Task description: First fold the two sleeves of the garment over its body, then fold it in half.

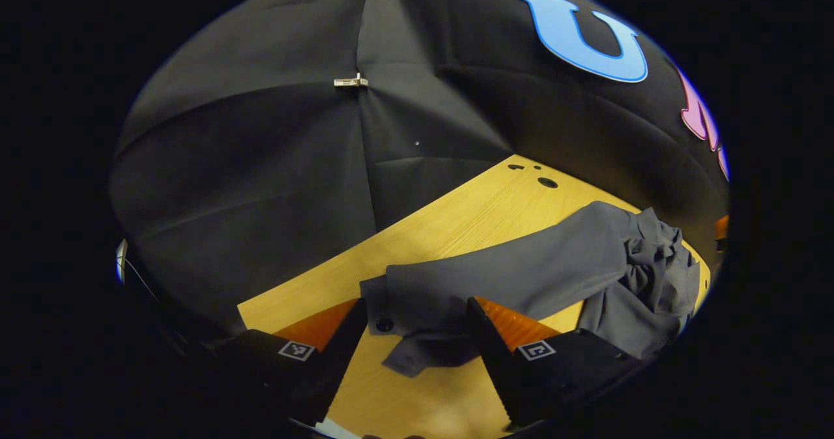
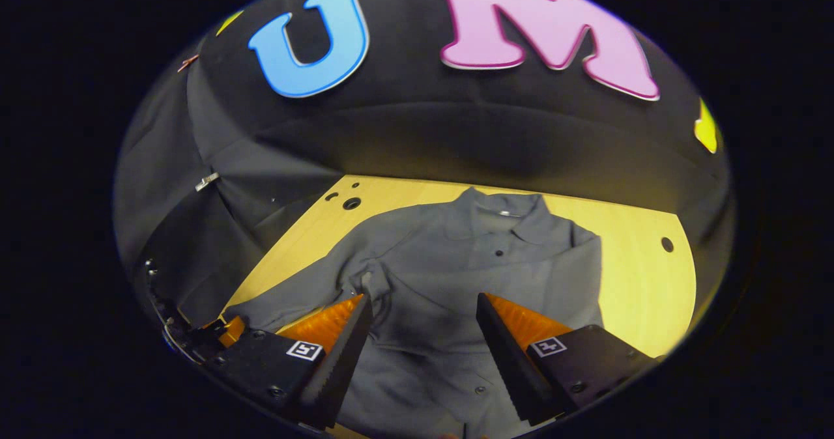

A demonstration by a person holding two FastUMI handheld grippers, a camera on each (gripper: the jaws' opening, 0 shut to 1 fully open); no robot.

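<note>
A grey collared shirt (image 2: 495, 263) lies face up on the wooden table (image 2: 638, 283), its collar toward the booth wall. One long sleeve (image 1: 521, 269) stretches out across the table away from the bunched body (image 1: 651, 263). The buttoned cuff (image 1: 391, 315) of that sleeve lies between the fingers of my left gripper (image 1: 417, 325), which is open and not pressing on it. My right gripper (image 2: 423, 315) hangs open over the shirt's front placket, nothing pinched. Part of the left gripper (image 2: 225, 330) shows at the sleeve's end in the right gripper view.
Black cloth walls close in the table on the far and left sides. Small round holes (image 2: 352, 202) mark the tabletop near the back corner, and another hole (image 2: 666, 244) sits to the right of the shirt. Bare wood (image 1: 456, 224) lies beside the sleeve.
</note>
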